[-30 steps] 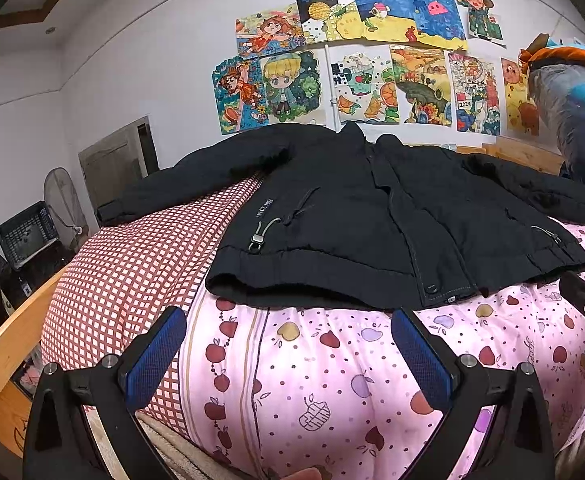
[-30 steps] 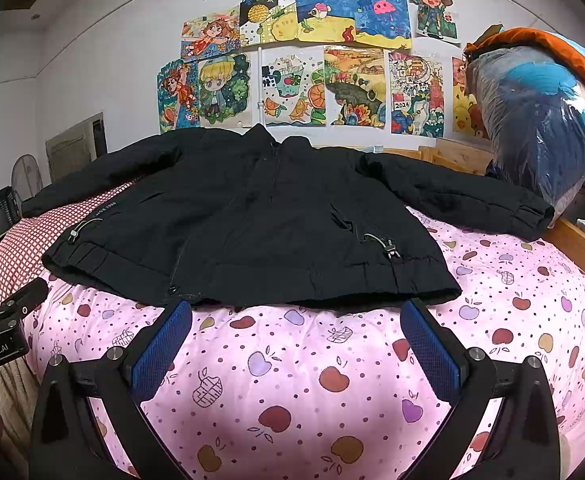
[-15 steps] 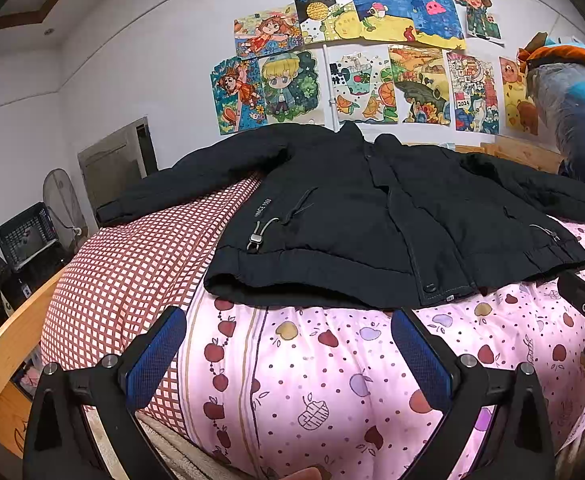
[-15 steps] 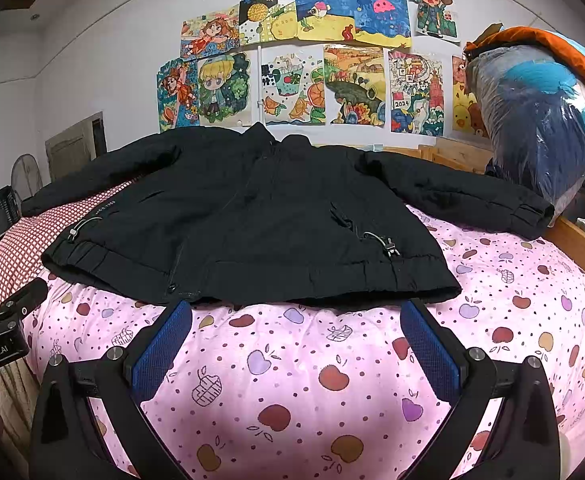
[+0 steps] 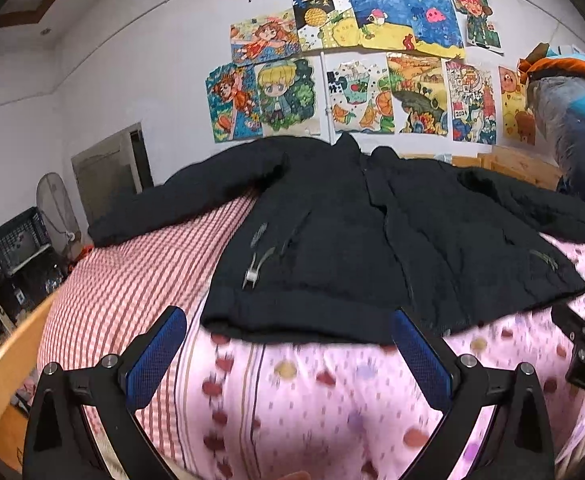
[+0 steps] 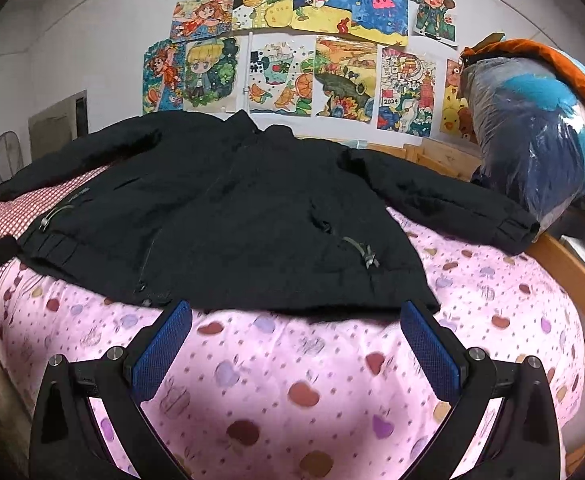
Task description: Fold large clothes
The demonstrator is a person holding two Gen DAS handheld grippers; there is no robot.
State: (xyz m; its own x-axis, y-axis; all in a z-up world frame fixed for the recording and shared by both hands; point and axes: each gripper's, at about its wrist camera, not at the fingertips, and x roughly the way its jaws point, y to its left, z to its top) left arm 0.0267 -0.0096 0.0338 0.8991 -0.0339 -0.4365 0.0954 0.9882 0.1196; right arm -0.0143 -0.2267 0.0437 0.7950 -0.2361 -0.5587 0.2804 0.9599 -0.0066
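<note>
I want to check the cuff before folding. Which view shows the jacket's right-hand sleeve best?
The right wrist view: the sleeve lies whole on the pink quilt, cuff showing. In the left wrist view that sleeve runs to the frame's edge, cuff barely seen.

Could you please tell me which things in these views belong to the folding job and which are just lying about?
Part of the job:
- black jacket, spread flat, sleeves out
- left tool, open, short of the hem
- right tool, open, short of the hem
- pink quilt under the jacket

Just lying about:
- drawings on the wall
- bagged bedding
- fan
- black crate
</note>
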